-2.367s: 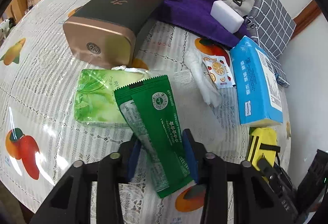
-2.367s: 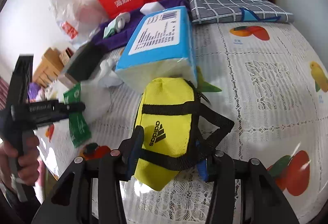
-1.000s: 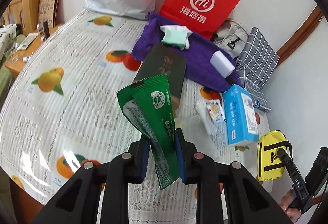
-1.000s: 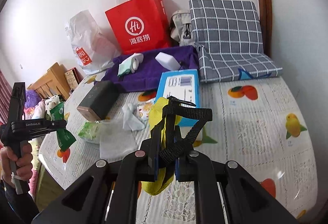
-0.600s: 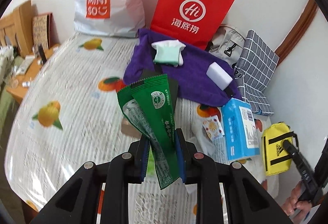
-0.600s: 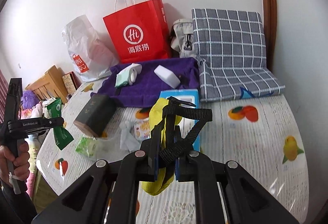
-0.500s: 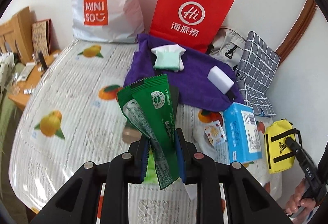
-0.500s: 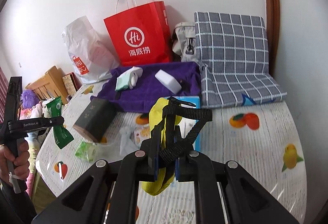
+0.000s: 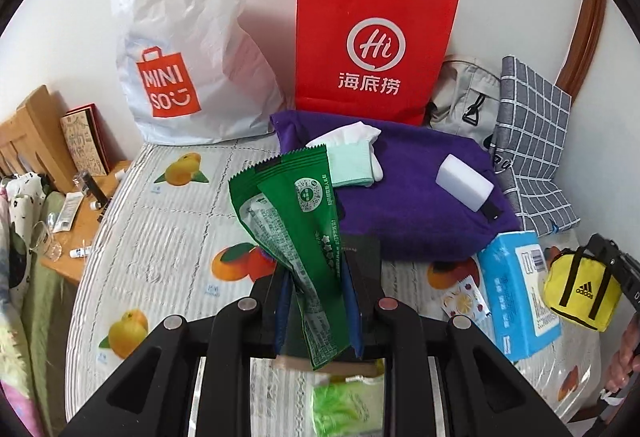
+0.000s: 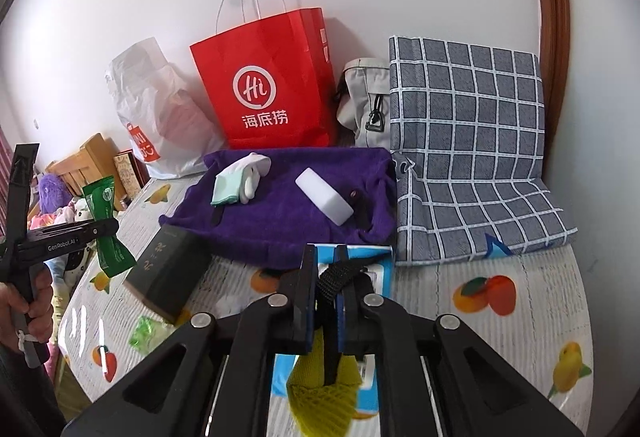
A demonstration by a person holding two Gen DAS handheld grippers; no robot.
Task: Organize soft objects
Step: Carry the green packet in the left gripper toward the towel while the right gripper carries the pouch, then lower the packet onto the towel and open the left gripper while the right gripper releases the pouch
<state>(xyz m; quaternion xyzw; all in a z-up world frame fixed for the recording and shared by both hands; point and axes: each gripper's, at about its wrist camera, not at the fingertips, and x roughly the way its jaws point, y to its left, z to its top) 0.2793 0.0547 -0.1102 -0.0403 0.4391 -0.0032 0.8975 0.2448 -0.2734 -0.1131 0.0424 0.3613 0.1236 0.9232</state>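
Two tools gripping: left (image 9: 318, 301) green packet (image 9: 298, 217), right (image 10: 326, 301) yellow pouch (image 10: 320, 397).

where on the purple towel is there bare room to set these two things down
Bare patch: the purple towel's middle, between the mint-and-white folded socks and the white foam block. Its near-left corner is bare too. Crowded: right edge, by the block and a black clip.
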